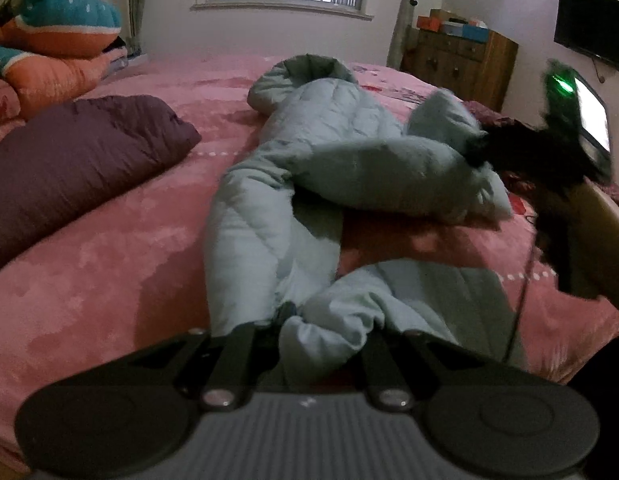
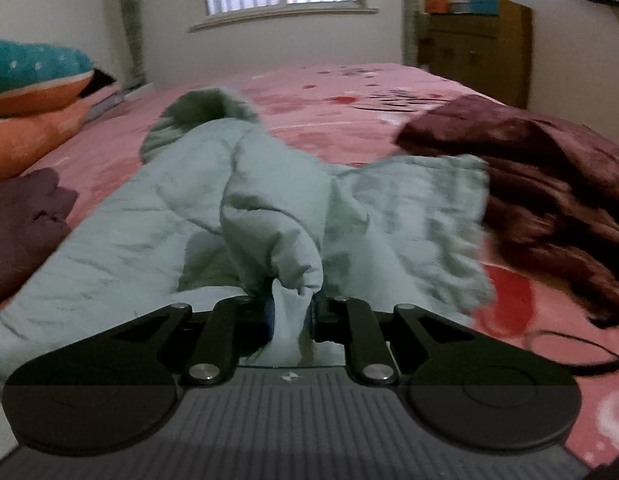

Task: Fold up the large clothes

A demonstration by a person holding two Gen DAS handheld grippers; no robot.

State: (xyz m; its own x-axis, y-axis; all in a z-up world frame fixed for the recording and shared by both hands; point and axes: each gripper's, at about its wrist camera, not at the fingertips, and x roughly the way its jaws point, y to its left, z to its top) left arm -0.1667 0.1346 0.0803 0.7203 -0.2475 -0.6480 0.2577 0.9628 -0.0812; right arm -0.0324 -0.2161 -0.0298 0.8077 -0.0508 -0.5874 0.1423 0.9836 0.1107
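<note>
A pale green padded jacket [image 1: 317, 152] with a hood [image 1: 305, 70] lies lengthwise on the pink bed [image 1: 109, 264], one sleeve drawn across to the right. My left gripper [image 1: 309, 320] is shut on a bunched bit of its near hem, and the cloth hides the fingertips. In the left wrist view my right gripper [image 1: 481, 148] shows blurred at the sleeve's end, with a hand behind it. In the right wrist view the right gripper [image 2: 293, 308] is shut on a fold of the jacket [image 2: 149, 220], which is pinched between its pads.
A folded purple garment [image 1: 69, 160] lies left of the jacket, and a maroon one [image 2: 549, 184] lies to its right. Orange and teal bedding [image 1: 49, 32] is stacked at the far left. A wooden cabinet [image 1: 465, 64] stands past the bed. A black cable [image 2: 569, 344] crosses the near right.
</note>
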